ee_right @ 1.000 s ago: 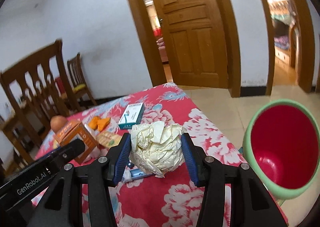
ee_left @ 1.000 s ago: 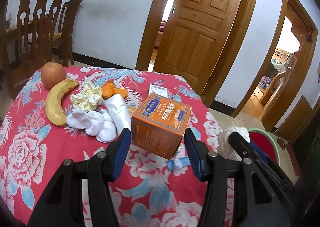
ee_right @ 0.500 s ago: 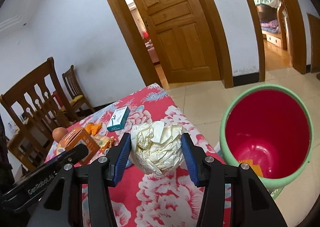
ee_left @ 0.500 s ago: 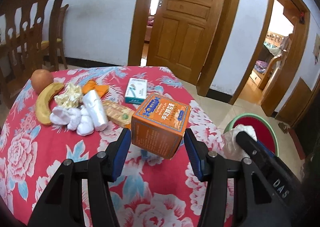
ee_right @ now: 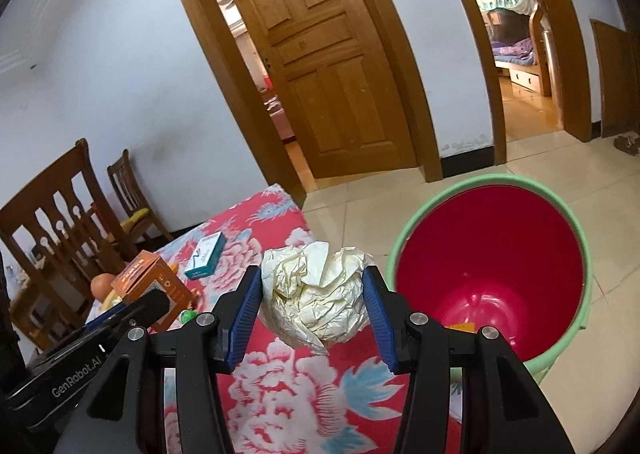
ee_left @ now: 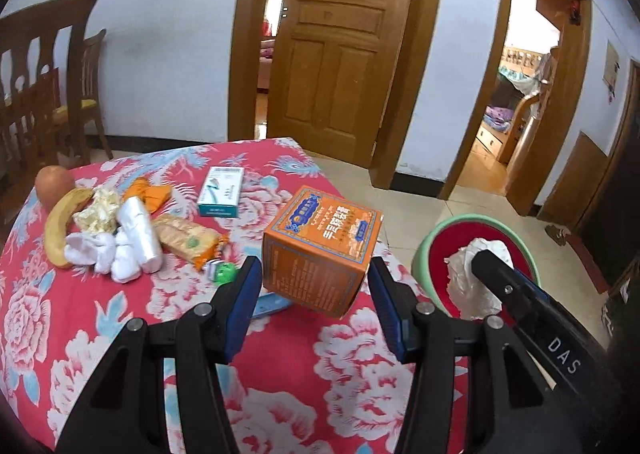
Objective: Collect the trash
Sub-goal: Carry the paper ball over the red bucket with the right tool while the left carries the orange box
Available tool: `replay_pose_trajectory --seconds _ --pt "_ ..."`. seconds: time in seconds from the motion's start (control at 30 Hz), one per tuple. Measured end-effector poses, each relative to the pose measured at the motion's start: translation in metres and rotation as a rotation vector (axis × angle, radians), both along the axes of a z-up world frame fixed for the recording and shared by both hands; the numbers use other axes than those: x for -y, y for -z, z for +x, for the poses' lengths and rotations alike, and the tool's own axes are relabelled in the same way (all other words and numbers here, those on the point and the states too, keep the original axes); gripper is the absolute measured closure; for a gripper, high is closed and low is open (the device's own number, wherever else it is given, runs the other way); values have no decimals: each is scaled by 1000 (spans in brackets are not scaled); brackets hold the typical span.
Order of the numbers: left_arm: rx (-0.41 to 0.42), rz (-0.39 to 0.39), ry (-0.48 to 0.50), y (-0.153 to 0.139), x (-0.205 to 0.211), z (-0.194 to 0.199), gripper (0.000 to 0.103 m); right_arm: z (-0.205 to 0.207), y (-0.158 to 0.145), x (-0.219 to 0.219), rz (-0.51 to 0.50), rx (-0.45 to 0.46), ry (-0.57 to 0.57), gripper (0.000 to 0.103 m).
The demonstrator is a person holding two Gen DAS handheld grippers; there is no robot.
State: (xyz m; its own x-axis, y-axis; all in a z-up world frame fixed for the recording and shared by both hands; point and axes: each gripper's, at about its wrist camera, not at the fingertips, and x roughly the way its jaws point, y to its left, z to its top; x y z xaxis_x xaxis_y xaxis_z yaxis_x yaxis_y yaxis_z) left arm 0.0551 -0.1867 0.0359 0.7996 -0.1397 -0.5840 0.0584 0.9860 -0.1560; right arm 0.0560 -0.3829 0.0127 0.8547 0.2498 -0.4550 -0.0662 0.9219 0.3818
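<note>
My left gripper is shut on an orange cardboard box, held above the right end of the flowered table. In the right wrist view my right gripper is shut on a crumpled ball of cream paper, lifted over the table's edge. A green bin with a red inside stands on the floor just right of the table, with a little orange scrap at its bottom. The left wrist view shows the same bin, with the paper ball and the right gripper's finger in front of it.
On the table lie a banana, an apple, crumpled paper, white socks, a plastic roll, a snack packet, an orange peel and a small teal box. Wooden chairs stand at the left.
Both grippers have carried their loads to the right, toward the bin. The bin now fills more of the right wrist view, and the table items have slid left in the left wrist view.
</note>
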Motion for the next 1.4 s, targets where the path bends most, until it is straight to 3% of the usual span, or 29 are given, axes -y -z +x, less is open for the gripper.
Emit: replay_pose_trajectory --seconds 0.4,0.63,0.93,1.23,1.4 --pt "-71 -77 108 6 48 36 48 14 11 39 -14 -61 108 50" --pt "-78 6 218 16 99 39 48 23 17 79 -12 -83 190 50" --pt "-120 34 288 36 137 44 48 24 41 107 0 -142 236 50" --pt "-170 -28 331 45 147 52 48 11 53 137 53 -155 292 50" --pt "-176 -14 352 46 162 56 48 5 60 145 88 -149 303 50"
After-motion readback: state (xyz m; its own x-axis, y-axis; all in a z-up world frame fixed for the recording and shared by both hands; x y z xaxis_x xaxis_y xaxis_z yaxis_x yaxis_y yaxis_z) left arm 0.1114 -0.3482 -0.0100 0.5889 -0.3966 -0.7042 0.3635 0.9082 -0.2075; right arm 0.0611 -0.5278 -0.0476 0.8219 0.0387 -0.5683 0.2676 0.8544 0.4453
